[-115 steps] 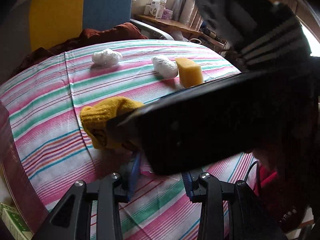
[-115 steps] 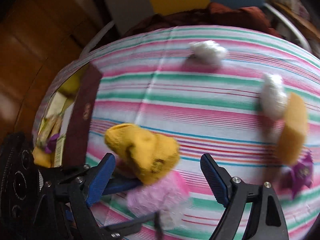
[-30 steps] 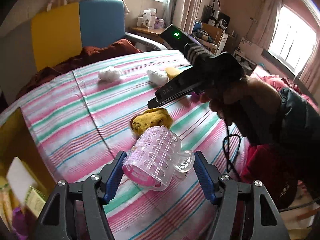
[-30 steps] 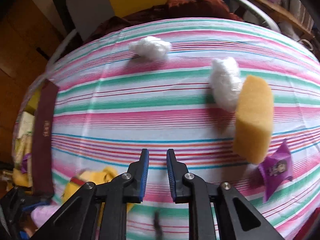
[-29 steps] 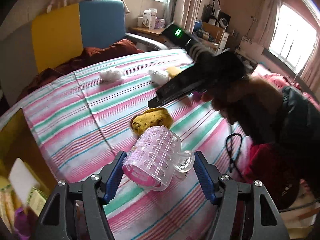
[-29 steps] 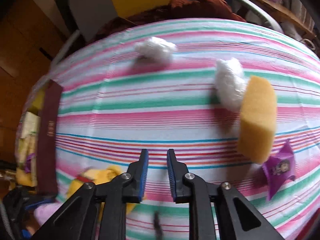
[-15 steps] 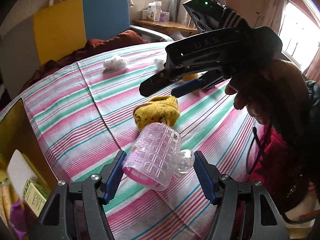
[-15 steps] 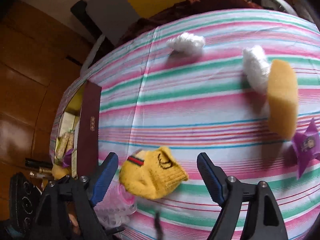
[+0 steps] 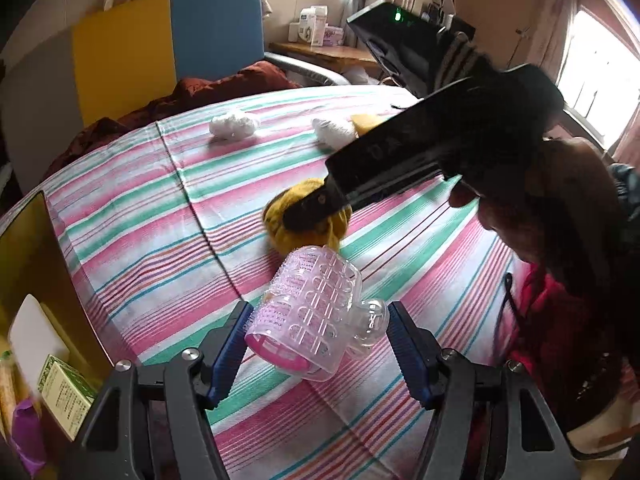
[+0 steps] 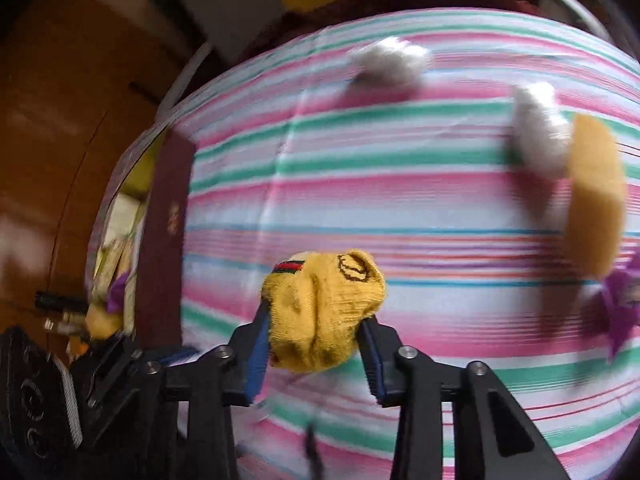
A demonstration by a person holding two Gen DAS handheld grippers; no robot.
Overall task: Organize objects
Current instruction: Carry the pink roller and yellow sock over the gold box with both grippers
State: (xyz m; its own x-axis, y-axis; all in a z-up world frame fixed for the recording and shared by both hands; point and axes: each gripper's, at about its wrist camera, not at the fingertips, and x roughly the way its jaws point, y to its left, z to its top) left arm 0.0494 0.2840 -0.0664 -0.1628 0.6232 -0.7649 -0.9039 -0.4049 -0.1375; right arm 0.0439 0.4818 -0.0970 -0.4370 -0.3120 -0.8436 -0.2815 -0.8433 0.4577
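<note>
My left gripper [image 9: 316, 348] is shut on a clear studded plastic cup with a pink rim [image 9: 316, 320], held on its side just above the striped tablecloth [image 9: 160, 216]. A balled yellow sock [image 10: 324, 308] lies just beyond the cup. My right gripper [image 10: 316, 350] has its jaws closing on the sock, and both blue pads press into it. In the left wrist view the sock [image 9: 280, 220] shows under the black tip of the right gripper [image 9: 312, 210], with a person's hand [image 9: 540, 216] behind it.
Two white wads [image 10: 390, 62] [image 10: 538, 132], a yellow sponge [image 10: 596, 196] and a purple packet [image 10: 620, 304] lie on the far and right parts of the cloth. An open box [image 9: 36, 248] with small packages stands at the left edge. A chair [image 9: 168, 44] is behind the table.
The right gripper was shut over bare cloth, then opened wide around the yellow sock and has now closed onto it. The left gripper keeps the cup in the same place.
</note>
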